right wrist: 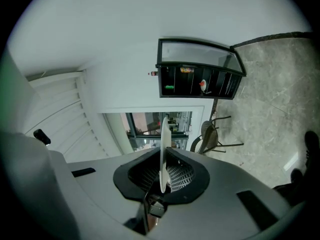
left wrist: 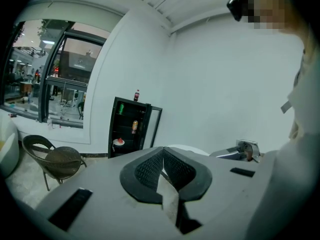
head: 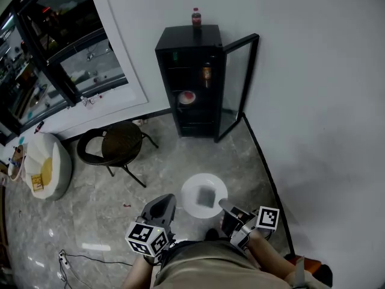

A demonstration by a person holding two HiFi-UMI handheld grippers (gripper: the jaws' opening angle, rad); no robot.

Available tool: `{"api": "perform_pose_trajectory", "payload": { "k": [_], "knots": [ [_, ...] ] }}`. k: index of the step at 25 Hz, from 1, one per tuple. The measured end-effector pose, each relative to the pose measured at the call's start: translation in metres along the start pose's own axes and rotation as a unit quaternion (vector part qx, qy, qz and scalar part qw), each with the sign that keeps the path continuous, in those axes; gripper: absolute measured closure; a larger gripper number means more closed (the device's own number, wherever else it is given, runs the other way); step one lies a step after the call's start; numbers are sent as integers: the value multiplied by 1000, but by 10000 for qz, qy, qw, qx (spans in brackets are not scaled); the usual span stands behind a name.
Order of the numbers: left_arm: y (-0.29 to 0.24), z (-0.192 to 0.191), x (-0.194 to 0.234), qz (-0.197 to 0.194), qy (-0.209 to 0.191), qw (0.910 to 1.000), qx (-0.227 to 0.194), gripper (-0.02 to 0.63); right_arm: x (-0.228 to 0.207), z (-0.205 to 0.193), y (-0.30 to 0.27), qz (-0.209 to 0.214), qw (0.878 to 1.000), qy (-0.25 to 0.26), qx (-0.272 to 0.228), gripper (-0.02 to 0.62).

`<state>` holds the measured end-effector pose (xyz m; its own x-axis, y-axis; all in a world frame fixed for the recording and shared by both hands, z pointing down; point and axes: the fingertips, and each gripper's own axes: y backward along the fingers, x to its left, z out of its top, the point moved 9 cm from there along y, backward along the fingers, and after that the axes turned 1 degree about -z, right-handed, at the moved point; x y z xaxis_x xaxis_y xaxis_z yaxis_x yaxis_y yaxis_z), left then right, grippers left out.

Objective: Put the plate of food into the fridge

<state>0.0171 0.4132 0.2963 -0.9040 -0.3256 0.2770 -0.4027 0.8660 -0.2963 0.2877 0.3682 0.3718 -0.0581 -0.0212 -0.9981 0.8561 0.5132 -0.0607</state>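
A white plate (head: 195, 206) carrying a dark square of food (head: 206, 195) is held level above the floor, in front of me. My right gripper (head: 231, 214) is shut on the plate's near right rim; in the right gripper view the plate (right wrist: 163, 151) shows edge-on between the pads. My left gripper (head: 161, 208) hovers just left of the plate with its jaws shut and nothing in them. The black fridge (head: 191, 83) stands against the far wall with its glass door (head: 239, 86) swung open to the right. It also shows as the fridge (left wrist: 128, 126) ahead and the fridge (right wrist: 199, 79).
A bottle (head: 196, 17) stands on the fridge's top. Inside are a can (head: 206, 74) and a small dish with red food (head: 187, 97). A round dark chair (head: 118, 143) and a white cushion (head: 47, 164) sit to the left, below a window (head: 60, 53). The wall runs along the right.
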Motion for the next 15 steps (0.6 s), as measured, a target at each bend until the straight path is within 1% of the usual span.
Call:
{"api": "perform_pose_trajectory", "payload": {
  "k": [6, 11, 15],
  "knots": [
    [-11, 4, -7, 88, -31, 10000, 1, 595, -6, 17, 5, 2, 10000, -89, 1, 560],
    [-12, 3, 5, 231, 24, 9997, 0, 595, -9, 21, -6, 31, 9999, -87, 95, 560],
    [-20, 5, 18, 196, 23, 9998, -16, 595, -8, 25, -17, 38, 10000, -42, 72, 560]
  ]
}}
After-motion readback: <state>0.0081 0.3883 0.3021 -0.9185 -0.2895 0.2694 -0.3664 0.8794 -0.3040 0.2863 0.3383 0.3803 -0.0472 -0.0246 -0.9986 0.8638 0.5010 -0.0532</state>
